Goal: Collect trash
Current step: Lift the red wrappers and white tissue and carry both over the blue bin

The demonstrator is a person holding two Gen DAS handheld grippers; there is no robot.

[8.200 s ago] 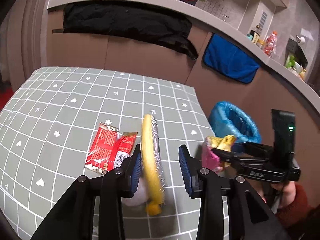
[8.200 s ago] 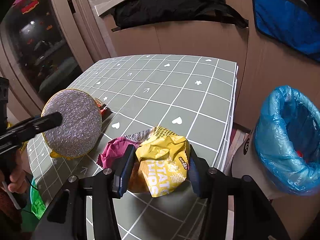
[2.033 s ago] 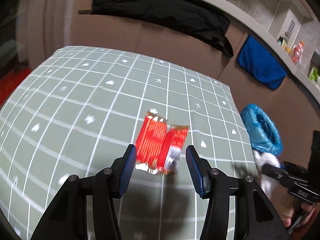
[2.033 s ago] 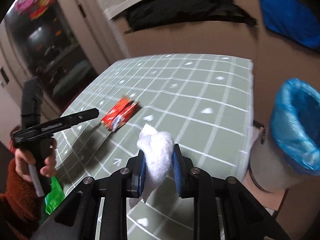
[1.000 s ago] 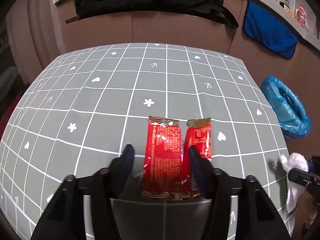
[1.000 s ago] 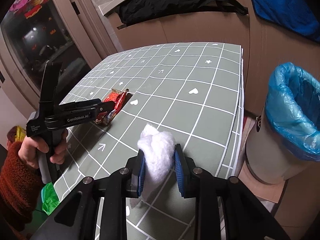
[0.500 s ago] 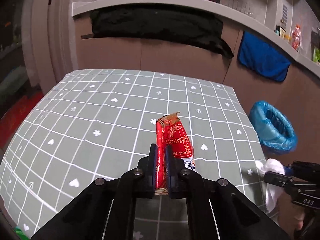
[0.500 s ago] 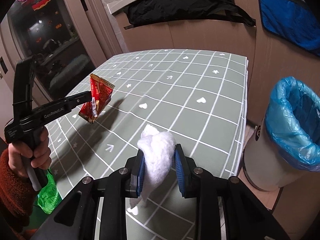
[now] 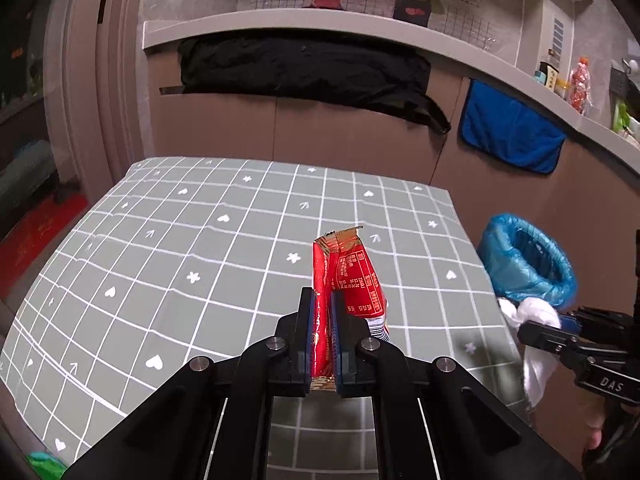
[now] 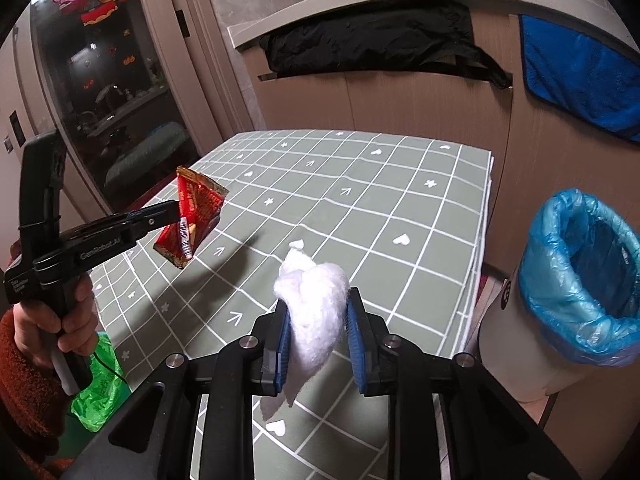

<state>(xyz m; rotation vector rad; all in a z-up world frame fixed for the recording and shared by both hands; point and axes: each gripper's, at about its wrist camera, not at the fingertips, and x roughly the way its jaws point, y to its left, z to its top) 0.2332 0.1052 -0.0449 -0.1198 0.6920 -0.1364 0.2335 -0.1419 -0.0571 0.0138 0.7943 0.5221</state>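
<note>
The left gripper (image 9: 322,338) has its fingers (image 9: 306,332) squeezed tight on a red snack wrapper (image 9: 352,280). The log of the jaws closing fits this: they have just been closing, and the wrapper is pinched between them. The wrapper is folded and stands up out of the fingers. It is up in the air, above the near part of the tabletop (image 9: 200,240). In the right wrist view the same red wrapper (image 10: 192,216) hangs from the tip of the left gripper (image 10: 168,212), and its dark shadow falls on the tabletop (image 10: 400,200) under it. A hand (image 10: 60,320) in a fuzzy brown-red sleeve (image 10: 24,380) holds that gripper's handle.

The right gripper (image 10: 316,344) has its blue fingers (image 10: 282,340) clenched on a white tissue wad (image 10: 314,304). The soft wad puffs out above the fingers and a bit hangs down below them. It is held up over the near right part of the tabletop. In the left wrist view the white tissue wad (image 9: 532,320) shows at the right, in the tip of the right gripper (image 9: 532,326).

A trash bin (image 10: 520,340) with a blue bag (image 10: 580,272) stands on the floor just past the right edge of the tabletop. The bag is open at the top.

A black cloth (image 9: 304,68) and a blue towel (image 9: 512,136) hang on the far wall. A green bag (image 10: 100,392) lies low at the near left.
</note>
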